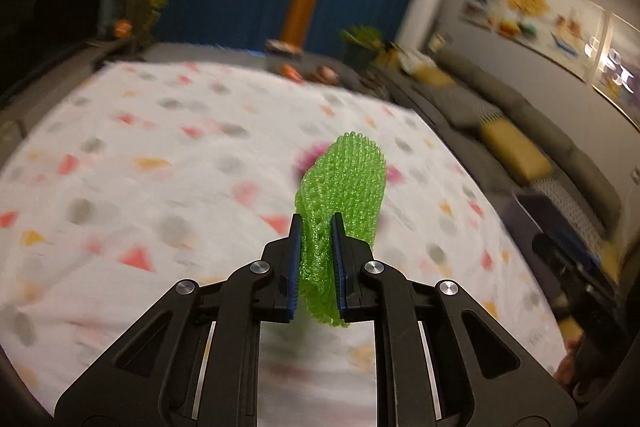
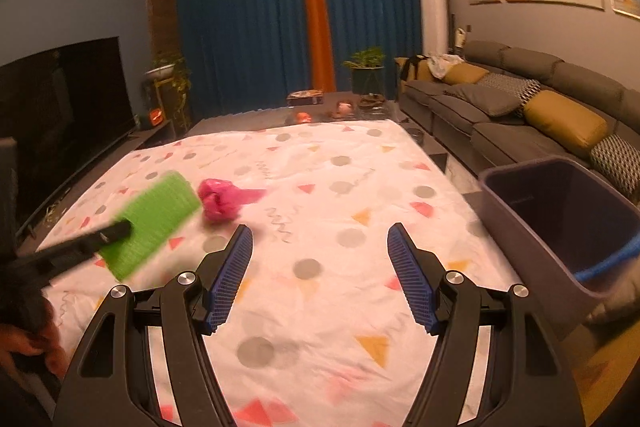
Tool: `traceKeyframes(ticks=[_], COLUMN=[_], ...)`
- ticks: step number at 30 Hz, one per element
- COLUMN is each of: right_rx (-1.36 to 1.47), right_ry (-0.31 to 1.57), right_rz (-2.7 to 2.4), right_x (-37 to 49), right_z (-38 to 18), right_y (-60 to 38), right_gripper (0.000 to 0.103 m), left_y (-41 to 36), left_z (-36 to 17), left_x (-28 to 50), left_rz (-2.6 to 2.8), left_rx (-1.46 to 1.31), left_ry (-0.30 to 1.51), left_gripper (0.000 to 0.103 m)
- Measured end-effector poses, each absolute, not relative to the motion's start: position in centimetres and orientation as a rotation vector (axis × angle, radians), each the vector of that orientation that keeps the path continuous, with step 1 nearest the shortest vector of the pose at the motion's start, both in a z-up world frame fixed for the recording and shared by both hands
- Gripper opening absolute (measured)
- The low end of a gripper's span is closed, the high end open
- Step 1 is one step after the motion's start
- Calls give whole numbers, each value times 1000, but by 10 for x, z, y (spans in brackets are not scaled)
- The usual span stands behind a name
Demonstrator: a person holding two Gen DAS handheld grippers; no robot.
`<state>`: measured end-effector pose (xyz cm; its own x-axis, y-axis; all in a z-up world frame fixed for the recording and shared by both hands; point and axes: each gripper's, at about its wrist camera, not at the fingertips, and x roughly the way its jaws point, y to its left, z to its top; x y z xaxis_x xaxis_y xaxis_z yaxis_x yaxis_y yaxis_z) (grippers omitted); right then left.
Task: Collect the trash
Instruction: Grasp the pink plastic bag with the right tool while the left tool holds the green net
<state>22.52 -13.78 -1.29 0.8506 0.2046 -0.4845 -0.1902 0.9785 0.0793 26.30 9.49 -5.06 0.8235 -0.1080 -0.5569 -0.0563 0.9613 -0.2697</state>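
Observation:
My left gripper (image 1: 317, 219) is shut on a green foam net sleeve (image 1: 348, 179), which hangs lifted above the patterned cloth (image 1: 160, 147). In the right wrist view the same green sleeve (image 2: 156, 223) is a blur at the left, pinched at its near end by the left gripper (image 2: 116, 231). A crumpled pink plastic bag (image 2: 220, 201) lies on the cloth just beyond it; from the left wrist only its pink edge (image 1: 394, 175) peeks out behind the sleeve. My right gripper (image 2: 320, 227) hovers open over the cloth (image 2: 340, 155) with nothing between its fingers.
A dark purple bin (image 2: 560, 211) stands off the cloth's right edge, beside a grey sofa (image 2: 500, 99) with cushions. A TV (image 2: 60, 99) lines the left side. Small items and a plant (image 2: 366, 67) sit beyond the far edge.

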Motion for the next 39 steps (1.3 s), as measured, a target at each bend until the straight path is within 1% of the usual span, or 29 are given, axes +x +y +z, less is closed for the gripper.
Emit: traceKeyframes(ticks=[2, 10, 15, 25, 26, 27, 29, 30, 31, 34, 39], right_rx=[12, -29, -68, -104, -107, -110, -116, -118, -119, -114, -102], right_ry=[518, 521, 556, 670, 691, 707, 731, 742, 751, 738, 697], right_rz=[233, 293, 305, 298, 292, 293, 296, 300, 306, 315, 311], right_x=[233, 280, 320, 367, 371, 374, 378, 379, 380, 376, 356], right_z=[-14, -23, -36, -66, -69, -71, -74, -76, -78, -77, -69], right_y=[-122, -63, -27, 12, 14, 15, 17, 18, 19, 16, 1], right_gripper=[69, 69, 69, 69, 67, 60, 50, 40, 32, 26, 25], left_y=[111, 168, 198, 218, 218, 219, 218, 217, 216, 214, 212], left_z=[-44, -36, -44, -49, -50, -51, -50, -51, -51, -52, -54], left_x=[261, 267, 266, 264, 265, 266, 266, 267, 267, 267, 267], left_rz=[54, 220, 295, 313, 313, 313, 306, 304, 301, 296, 293], left_rx=[-267, -274, -309, -347, -349, -350, -348, -346, -341, -340, -328], left_ry=[567, 520, 515, 509, 510, 511, 511, 511, 511, 514, 516], left_gripper=[13, 13, 13, 13, 13, 13, 13, 13, 13, 13, 13])
